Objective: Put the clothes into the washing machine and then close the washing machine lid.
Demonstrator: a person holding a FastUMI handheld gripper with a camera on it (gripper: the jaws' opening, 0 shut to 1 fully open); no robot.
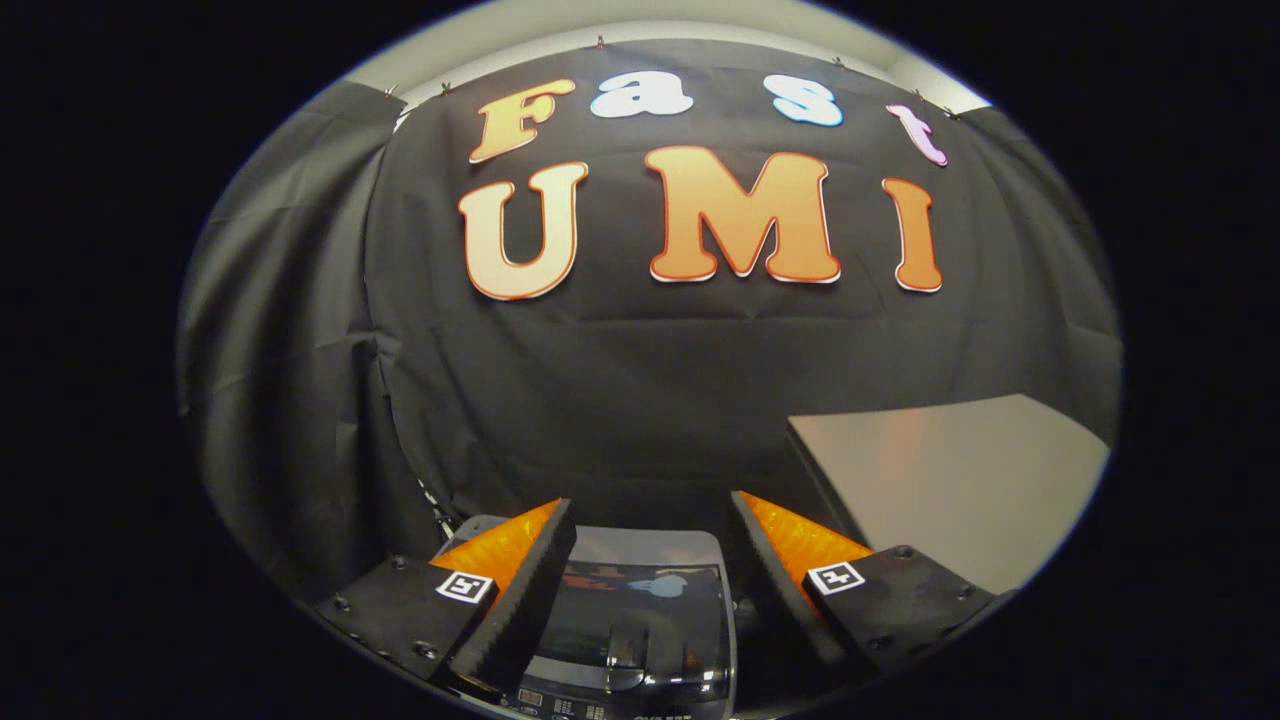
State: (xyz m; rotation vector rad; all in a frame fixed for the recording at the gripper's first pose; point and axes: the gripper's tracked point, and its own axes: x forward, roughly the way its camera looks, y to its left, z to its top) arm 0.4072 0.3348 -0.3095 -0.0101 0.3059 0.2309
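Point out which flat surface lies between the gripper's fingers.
The washing machine lid, dark and glossy, between the open gripper's fingers; the pale table stands beyond the right finger.

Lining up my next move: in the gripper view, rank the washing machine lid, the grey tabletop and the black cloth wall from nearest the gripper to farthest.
Gripper open, holding nothing.
1. Washing machine lid: glossy, shut, below and between the fingers.
2. Grey tabletop: beyond the right finger, off to the side.
3. Black cloth wall: behind both.
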